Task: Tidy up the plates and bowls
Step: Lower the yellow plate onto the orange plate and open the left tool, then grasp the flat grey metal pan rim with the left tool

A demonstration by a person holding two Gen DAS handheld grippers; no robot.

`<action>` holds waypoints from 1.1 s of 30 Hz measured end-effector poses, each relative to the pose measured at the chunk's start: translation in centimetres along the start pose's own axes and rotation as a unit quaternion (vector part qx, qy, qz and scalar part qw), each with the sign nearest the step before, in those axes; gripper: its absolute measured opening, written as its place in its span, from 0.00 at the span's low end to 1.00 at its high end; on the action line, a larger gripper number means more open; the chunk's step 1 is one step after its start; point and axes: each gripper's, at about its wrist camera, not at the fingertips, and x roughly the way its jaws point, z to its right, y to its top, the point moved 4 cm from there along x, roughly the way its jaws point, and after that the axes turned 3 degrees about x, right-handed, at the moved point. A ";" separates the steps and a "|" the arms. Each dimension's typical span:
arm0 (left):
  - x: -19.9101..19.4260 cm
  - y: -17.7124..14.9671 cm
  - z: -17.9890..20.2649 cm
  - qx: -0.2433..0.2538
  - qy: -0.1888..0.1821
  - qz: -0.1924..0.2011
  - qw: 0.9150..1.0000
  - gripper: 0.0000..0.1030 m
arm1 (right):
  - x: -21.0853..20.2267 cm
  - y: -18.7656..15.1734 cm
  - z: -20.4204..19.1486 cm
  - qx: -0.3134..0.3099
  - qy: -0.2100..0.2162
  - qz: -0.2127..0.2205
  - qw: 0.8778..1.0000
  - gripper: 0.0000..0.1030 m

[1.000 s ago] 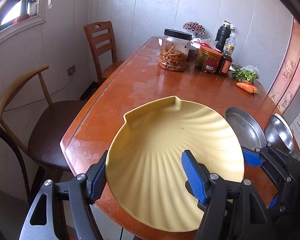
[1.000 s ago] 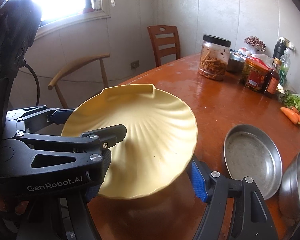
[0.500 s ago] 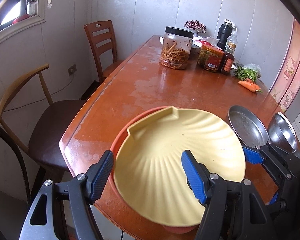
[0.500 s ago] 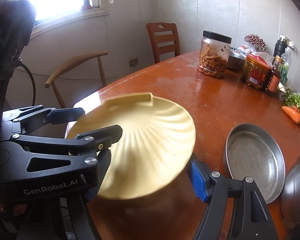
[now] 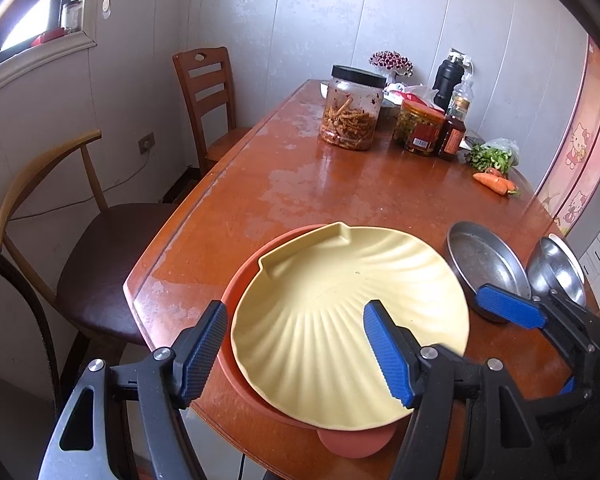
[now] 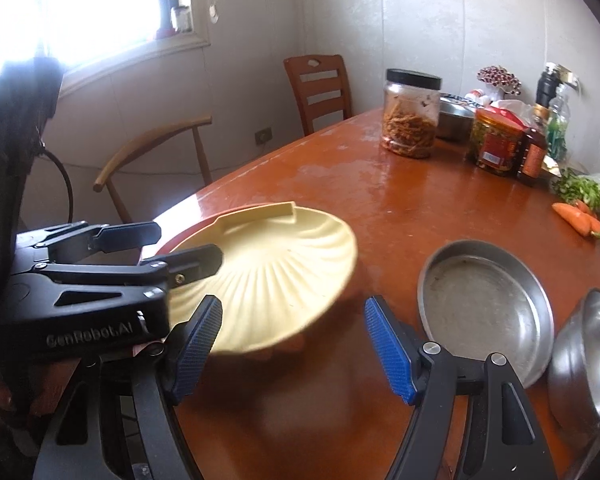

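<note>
Left wrist view: your left claw (image 5: 296,350) gaped wide over the yellow shell plate (image 5: 348,320), nested on the orange plate (image 5: 240,284) at the counter (image 5: 340,184) edge.

Right wrist view: your right claw (image 6: 294,344) spread wide, empty. The shell plate probably handles light, rigid and slick; pinch its rim.

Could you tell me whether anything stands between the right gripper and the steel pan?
Nothing visible does: only table lies between the open right gripper and the pan; the yellow plate sits off to the left.
</note>
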 end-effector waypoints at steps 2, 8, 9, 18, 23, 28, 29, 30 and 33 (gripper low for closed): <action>-0.4 -0.1 0.3 0.002 -0.001 0.003 1.000 0.68 | -0.7 -0.2 1.0 0.008 -0.007 0.002 1.000 0.74; -1.6 -0.3 1.4 0.010 -0.009 0.014 1.000 0.68 | -1.9 -0.7 4.8 0.039 -0.028 0.003 0.999 0.74; -1.7 -0.4 1.5 0.011 -0.010 0.014 1.000 0.68 | -1.9 -0.7 5.2 0.042 -0.027 0.001 0.999 0.74; -2.5 -1.1 4.6 0.039 -0.027 0.010 0.999 0.68 | 0.9 -2.0 6.7 0.029 -0.020 -0.069 0.997 0.74; -3.2 -1.8 5.8 0.054 -0.027 0.010 0.998 0.68 | 0.4 -3.4 5.5 -0.002 0.003 -0.084 0.996 0.74; -3.8 -2.6 7.0 0.062 -0.034 0.007 0.997 0.68 | -1.9 -5.4 4.0 -0.007 0.049 -0.087 0.995 0.74; -4.0 -2.7 7.2 0.065 -0.035 0.008 0.997 0.68 | -2.5 -5.9 3.7 -0.011 0.051 -0.087 0.995 0.74; -4.1 -3.0 7.6 0.068 -0.035 0.007 0.997 0.68 | -2.9 -6.4 3.6 -0.014 0.053 -0.088 0.995 0.74; -4.5 -3.5 8.5 0.075 -0.040 0.005 0.996 0.68 | -4.5 -8.0 3.1 -0.017 0.060 -0.087 0.994 0.74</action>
